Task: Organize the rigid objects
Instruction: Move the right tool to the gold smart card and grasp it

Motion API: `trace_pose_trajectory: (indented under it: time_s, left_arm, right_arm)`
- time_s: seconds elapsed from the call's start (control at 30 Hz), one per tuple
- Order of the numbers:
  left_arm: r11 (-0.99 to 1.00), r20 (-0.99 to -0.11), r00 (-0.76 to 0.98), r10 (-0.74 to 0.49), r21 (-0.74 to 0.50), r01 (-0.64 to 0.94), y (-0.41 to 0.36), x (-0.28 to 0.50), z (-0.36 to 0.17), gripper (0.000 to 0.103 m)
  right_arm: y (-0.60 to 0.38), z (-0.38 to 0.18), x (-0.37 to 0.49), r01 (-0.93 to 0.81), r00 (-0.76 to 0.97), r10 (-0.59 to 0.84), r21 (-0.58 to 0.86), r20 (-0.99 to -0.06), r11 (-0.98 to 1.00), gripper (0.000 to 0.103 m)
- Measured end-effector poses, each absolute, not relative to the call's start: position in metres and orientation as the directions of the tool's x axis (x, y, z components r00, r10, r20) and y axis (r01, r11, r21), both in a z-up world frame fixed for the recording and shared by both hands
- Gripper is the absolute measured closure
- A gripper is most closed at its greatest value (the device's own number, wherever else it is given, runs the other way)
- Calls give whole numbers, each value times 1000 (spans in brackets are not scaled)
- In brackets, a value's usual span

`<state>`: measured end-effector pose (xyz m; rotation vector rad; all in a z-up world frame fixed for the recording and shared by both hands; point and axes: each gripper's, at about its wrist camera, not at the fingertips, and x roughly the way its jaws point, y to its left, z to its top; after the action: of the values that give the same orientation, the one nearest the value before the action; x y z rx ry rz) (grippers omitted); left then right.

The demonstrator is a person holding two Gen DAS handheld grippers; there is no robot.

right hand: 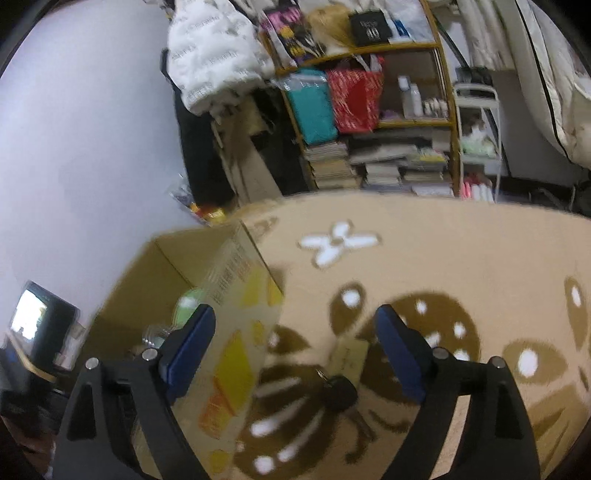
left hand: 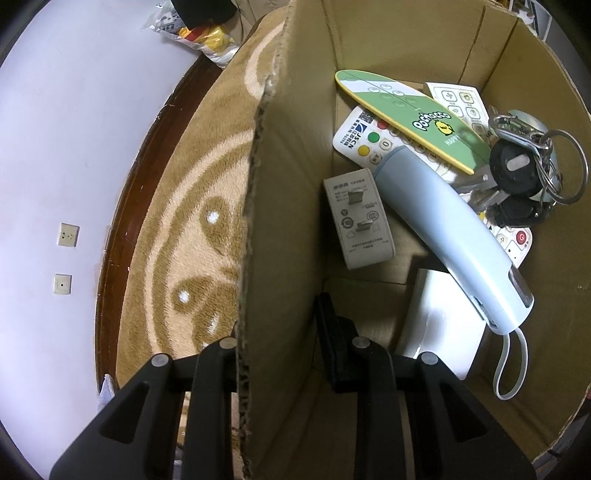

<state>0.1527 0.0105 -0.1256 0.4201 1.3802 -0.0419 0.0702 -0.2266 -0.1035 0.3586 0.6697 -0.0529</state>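
My left gripper (left hand: 273, 332) is shut on the side wall of the cardboard box (left hand: 280, 221), one finger outside it and one inside. In the box lie a light blue handheld device (left hand: 443, 229), a grey power adapter (left hand: 358, 218), a green Pochacco board (left hand: 406, 118), a white remote (left hand: 364, 138), a bunch of keys with a black fob (left hand: 517, 166) and a white flat box (left hand: 443, 321). My right gripper (right hand: 295, 325) stands open above the carpet. A black-headed key with a cream tag (right hand: 341, 387) lies on the carpet below its jaws. The cardboard box (right hand: 236, 332) is just to the left.
A tan patterned carpet (right hand: 443, 258) covers the floor. A crowded shelf (right hand: 369, 110) with books and bags stands behind it, with a white jacket (right hand: 210, 55) to its left. A lit screen (right hand: 37, 317) is at the far left. Snack bags (left hand: 199, 33) lie by the white wall.
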Motion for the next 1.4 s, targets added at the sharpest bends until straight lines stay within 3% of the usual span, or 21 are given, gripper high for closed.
trace_pose_trajectory:
  time_s: [0.63,0.9,1.07,1.3,1.4]
  left_arm:
    - [924,-955,203,216,267,275,12,153,-126,78]
    - [922,-954,204,219,271,278,11,153,-127,78]
    - [922,-954,204,218,270,277,11,153,-127,78]
    - [921,-954,206,220,273,279,10,153,-126,78]
    - [921,-954,205,220,272,278,10,153,-126,78]
  right_arm:
    - [-240,-161,78,260,708,48,324,-704,910,11]
    - [-237,-165,77,258,713,41,316,-700,913,13]
    - [-232,-168,76,281,701,1,278,-713,918,32]
    - [-225,-168,78,318,665,-80,184,-743,930,46]
    - [-227,-166,76,354,658,-126,157,-742,922,70]
